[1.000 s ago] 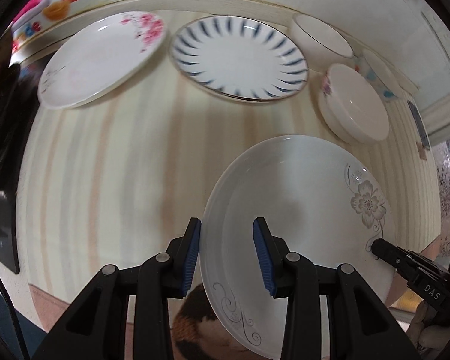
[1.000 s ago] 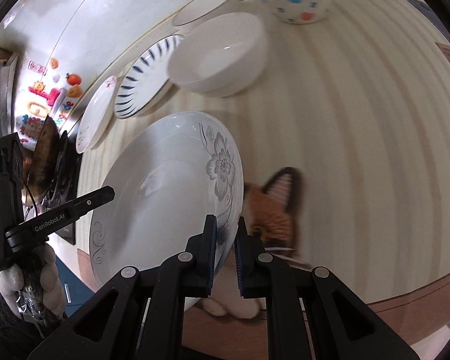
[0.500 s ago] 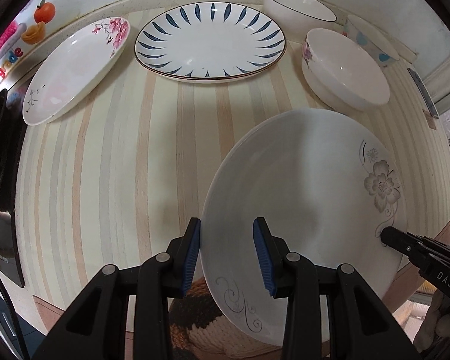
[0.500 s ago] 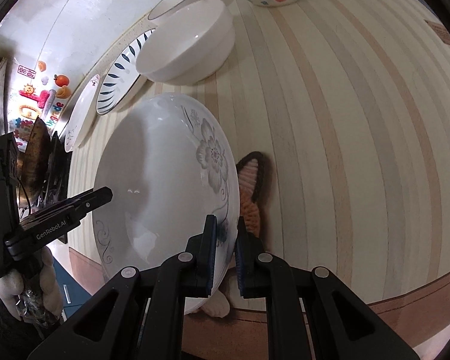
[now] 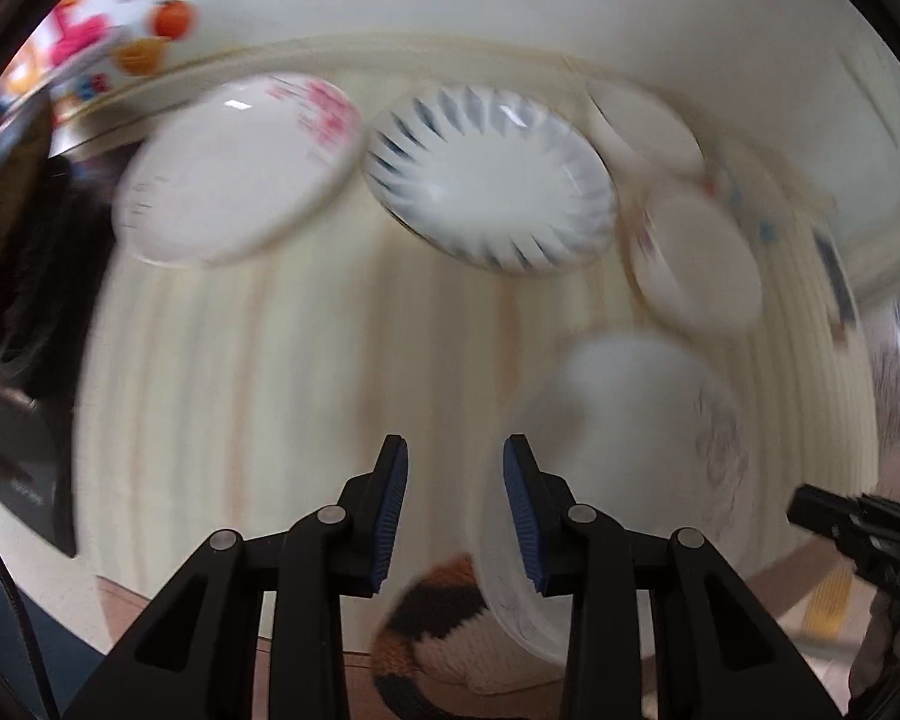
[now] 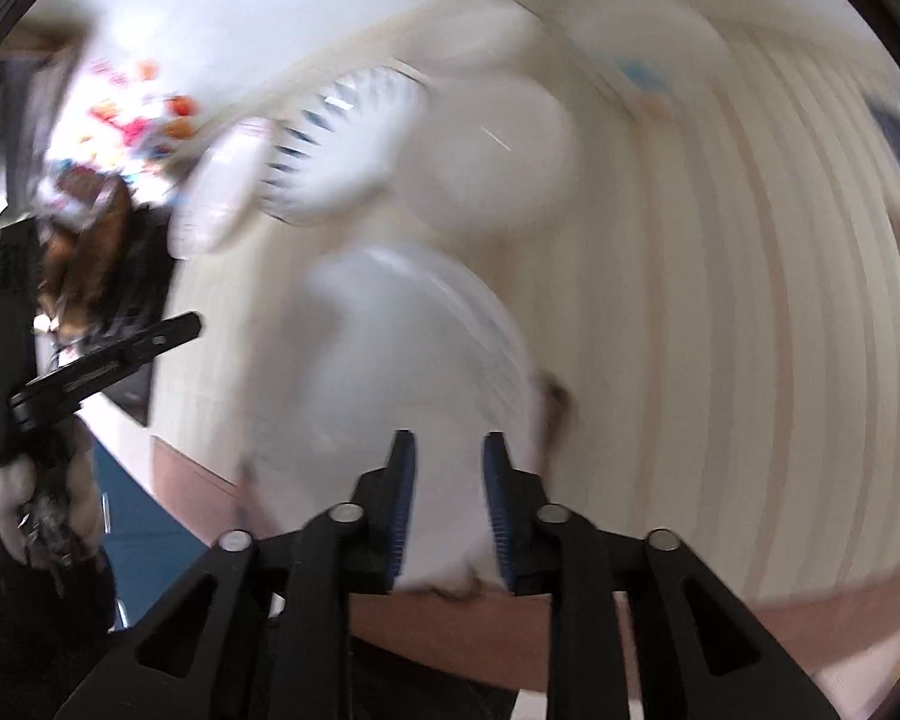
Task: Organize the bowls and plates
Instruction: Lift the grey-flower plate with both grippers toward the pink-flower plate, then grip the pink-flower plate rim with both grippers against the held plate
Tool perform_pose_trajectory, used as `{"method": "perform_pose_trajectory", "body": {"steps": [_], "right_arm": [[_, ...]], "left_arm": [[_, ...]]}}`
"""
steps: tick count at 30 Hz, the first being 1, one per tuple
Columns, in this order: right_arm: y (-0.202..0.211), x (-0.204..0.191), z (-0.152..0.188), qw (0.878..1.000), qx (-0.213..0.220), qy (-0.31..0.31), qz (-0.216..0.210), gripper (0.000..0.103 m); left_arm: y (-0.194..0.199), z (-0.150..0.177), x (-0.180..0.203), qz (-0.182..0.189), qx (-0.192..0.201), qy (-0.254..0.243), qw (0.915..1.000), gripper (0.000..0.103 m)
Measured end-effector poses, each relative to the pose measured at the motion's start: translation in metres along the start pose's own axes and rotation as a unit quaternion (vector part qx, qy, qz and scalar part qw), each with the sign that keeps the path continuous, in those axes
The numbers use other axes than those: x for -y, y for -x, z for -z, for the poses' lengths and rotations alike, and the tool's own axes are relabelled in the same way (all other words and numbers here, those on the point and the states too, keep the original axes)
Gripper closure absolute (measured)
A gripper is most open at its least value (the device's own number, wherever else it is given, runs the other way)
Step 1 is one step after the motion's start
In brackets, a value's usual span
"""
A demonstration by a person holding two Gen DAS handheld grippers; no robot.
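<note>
Both views were heavily blurred, yet the left gripper (image 5: 455,510) showed its blue-padded jaws apart over the striped table (image 5: 270,372), gripping nothing, with the white floral plate (image 5: 624,450) just to its right at the table's near edge. The right gripper (image 6: 447,504) also had its jaws apart, with that plate's (image 6: 402,360) near rim between the pads; whether they touched it could not be told. A blue-patterned plate (image 5: 489,183), a pink-flowered plate (image 5: 234,168) and white bowls (image 5: 696,264) lay along the far edge.
</note>
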State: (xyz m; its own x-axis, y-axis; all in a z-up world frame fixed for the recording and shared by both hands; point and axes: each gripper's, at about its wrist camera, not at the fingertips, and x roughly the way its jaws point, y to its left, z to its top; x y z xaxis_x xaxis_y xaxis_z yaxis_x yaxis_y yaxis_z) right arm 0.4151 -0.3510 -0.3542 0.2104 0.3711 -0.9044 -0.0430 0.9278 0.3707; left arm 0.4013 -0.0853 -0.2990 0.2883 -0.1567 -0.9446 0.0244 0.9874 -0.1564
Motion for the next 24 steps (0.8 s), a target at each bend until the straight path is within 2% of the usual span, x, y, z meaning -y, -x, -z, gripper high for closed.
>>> {"method": "perform_pose_trajectory", "body": {"steps": [3,6,9,11,16,20,22,24], "right_arm": [[-0.006,-0.054,-0.056,0.998,0.022,0.048,-0.046,0.057],[-0.033,-0.102,-0.108,0.993,0.03,0.089,-0.069,0.057],[-0.079,-0.149,-0.169,0.989,0.029,0.127,-0.076,0.057],[-0.105,-0.166,-0.197,0.988,0.022,0.135,-0.075,0.057],[-0.183,-0.201,-0.271,0.985,-0.01,0.166,-0.037,0.057],[-0.225,-0.211,-0.312,0.985,-0.018,0.171,-0.026,0.058],[-0.239,-0.214,-0.321,0.984,-0.022,0.175,-0.025,0.061],[-0.252,-0.22,-0.328,0.982,-0.028,0.184,-0.03,0.075]], "left_arm": [[0.007,-0.021,-0.034,-0.009,0.017,0.056,0.9983,0.072],[-0.004,-0.046,-0.079,-0.029,0.018,0.123,0.9918,0.072],[-0.016,-0.059,-0.122,-0.044,0.015,0.184,0.9819,0.072],[-0.025,-0.065,-0.147,-0.059,0.013,0.217,0.9744,0.072],[-0.043,-0.081,-0.191,-0.093,0.01,0.264,0.9601,0.072],[-0.059,-0.084,-0.214,-0.087,0.0,0.292,0.9523,0.07],[-0.062,-0.09,-0.215,-0.102,0.007,0.287,0.9525,0.071],[-0.065,-0.096,-0.213,-0.101,0.014,0.279,0.9548,0.072]]}}
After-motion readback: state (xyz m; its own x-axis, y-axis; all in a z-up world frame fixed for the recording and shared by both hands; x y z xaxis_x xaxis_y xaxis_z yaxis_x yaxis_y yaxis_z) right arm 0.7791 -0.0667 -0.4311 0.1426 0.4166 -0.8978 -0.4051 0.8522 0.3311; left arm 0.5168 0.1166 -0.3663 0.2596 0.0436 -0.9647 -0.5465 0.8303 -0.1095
